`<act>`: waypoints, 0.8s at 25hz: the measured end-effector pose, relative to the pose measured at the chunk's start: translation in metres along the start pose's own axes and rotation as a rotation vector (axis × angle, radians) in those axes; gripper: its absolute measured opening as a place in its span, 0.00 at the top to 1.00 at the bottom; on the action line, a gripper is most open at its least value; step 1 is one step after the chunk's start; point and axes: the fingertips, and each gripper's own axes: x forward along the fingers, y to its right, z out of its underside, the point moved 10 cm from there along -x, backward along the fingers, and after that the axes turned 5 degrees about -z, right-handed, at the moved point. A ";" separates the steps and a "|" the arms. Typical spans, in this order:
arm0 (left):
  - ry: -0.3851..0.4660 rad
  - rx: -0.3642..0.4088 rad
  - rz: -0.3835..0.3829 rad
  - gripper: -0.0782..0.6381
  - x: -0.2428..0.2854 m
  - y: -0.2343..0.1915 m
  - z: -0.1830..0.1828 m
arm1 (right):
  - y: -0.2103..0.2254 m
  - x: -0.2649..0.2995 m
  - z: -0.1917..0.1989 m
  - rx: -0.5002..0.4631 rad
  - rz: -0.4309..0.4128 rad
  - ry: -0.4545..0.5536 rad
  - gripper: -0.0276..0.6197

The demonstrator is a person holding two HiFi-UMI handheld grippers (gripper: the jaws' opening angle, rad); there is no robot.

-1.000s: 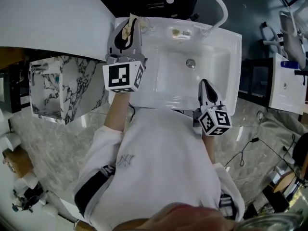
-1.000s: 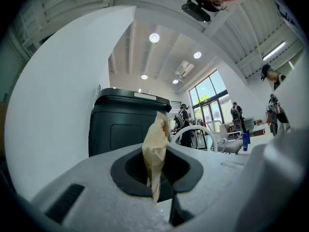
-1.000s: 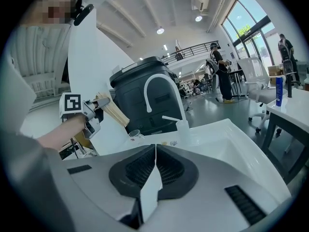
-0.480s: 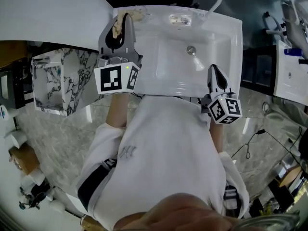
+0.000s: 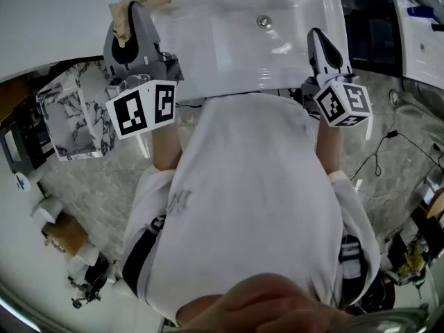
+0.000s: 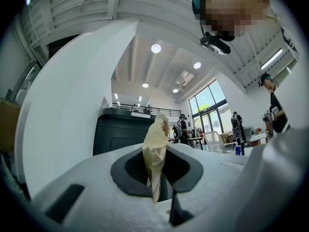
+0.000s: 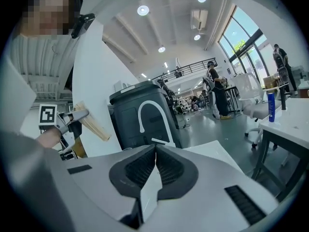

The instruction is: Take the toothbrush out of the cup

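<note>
We see the left gripper (image 6: 156, 170) clamped on a pale tan, flat toothbrush (image 6: 155, 139) at the sink's (image 5: 291, 19) far-left corner; right gripper (image 7: 155, 150) closed, empty.

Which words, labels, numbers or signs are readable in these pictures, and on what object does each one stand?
No text can be read for certain.
Stitched mark on the white sweatshirt: perhaps letters, too small to read.
Marker cubes: black-and-white square patterns only, no words.
Blue bottle: label too blurred to read.
</note>
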 end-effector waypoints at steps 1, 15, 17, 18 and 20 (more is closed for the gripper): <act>0.002 -0.002 0.003 0.83 -0.004 0.002 -0.001 | 0.002 -0.003 -0.003 -0.006 0.005 0.011 0.93; -0.043 -0.035 0.046 0.83 -0.042 0.012 0.004 | 0.004 -0.027 -0.014 -0.029 0.060 0.048 0.93; -0.057 -0.042 0.055 0.83 -0.046 0.013 0.008 | 0.002 -0.027 -0.014 -0.034 0.066 0.045 0.93; -0.063 -0.047 0.058 0.83 -0.049 0.013 0.009 | 0.001 -0.028 -0.015 -0.037 0.070 0.044 0.93; -0.069 -0.057 0.066 0.83 -0.052 0.012 0.011 | -0.002 -0.030 -0.014 -0.041 0.079 0.045 0.93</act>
